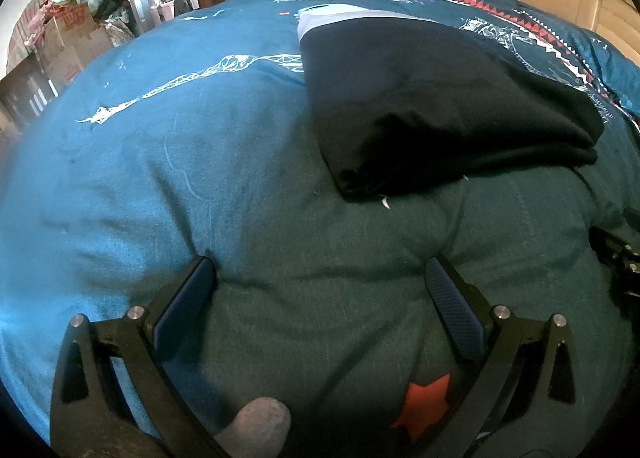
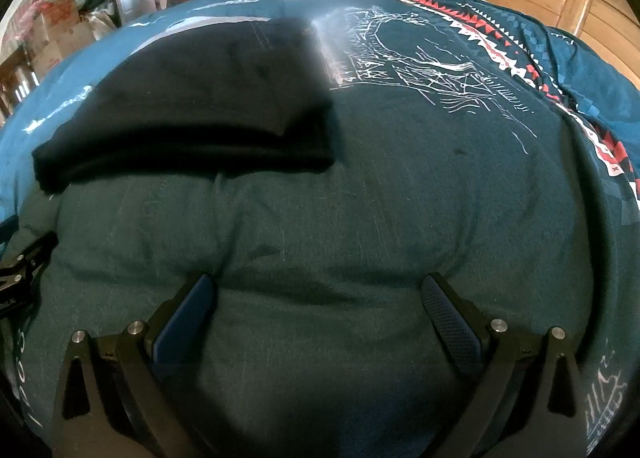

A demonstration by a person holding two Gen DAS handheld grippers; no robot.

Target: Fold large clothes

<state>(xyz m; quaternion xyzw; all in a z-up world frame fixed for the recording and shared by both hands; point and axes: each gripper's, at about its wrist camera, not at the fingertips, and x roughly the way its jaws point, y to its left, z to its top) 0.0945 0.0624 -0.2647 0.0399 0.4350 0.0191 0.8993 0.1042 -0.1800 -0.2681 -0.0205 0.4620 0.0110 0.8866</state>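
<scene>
while both grippers gape, folded black garment [image 1: 440, 105] rests on bedspread [image 1: 160, 177].

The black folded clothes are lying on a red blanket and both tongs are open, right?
Not quite. The black folded clothes lie on a teal-blue blanket, not a red one; red shows only in its patterned border and a small star. The left wrist view shows this clearly. The rest holds: the left tongs and the right tongs are both open.
</scene>
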